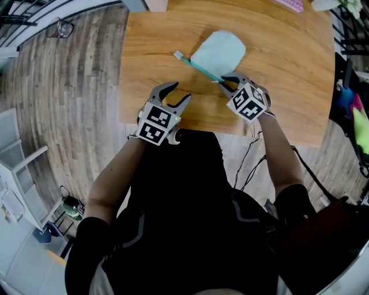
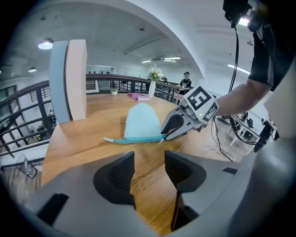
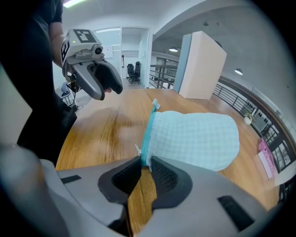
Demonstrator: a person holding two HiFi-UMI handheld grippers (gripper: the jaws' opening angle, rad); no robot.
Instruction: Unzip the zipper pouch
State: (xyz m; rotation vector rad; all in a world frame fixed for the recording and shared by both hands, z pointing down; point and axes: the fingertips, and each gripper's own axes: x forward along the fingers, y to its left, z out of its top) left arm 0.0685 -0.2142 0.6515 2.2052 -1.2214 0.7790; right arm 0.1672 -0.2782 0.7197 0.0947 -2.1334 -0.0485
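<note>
A pale blue waffle-textured zipper pouch (image 1: 219, 52) (image 2: 141, 122) (image 3: 199, 136) lies flat on the wooden table (image 1: 155, 52). Its teal zipper (image 1: 199, 68) (image 3: 149, 129) runs along the side facing me. My right gripper (image 1: 225, 82) (image 2: 163, 137) (image 3: 144, 162) pinches the near end of that zipper band, with a small white pull (image 3: 137, 148) just to the left of its tips. My left gripper (image 1: 180, 92) (image 2: 149, 159) (image 3: 110, 91) hovers open over bare table left of the pouch, with nothing between its fingers.
A tall white and grey-blue box (image 2: 69, 81) (image 3: 201, 65) stands on the far side of the table. A pink item (image 1: 290, 4) (image 2: 138, 96) and a vase of flowers (image 2: 152, 83) sit near the far edge. The table's near edge (image 1: 190, 128) is just in front of my body.
</note>
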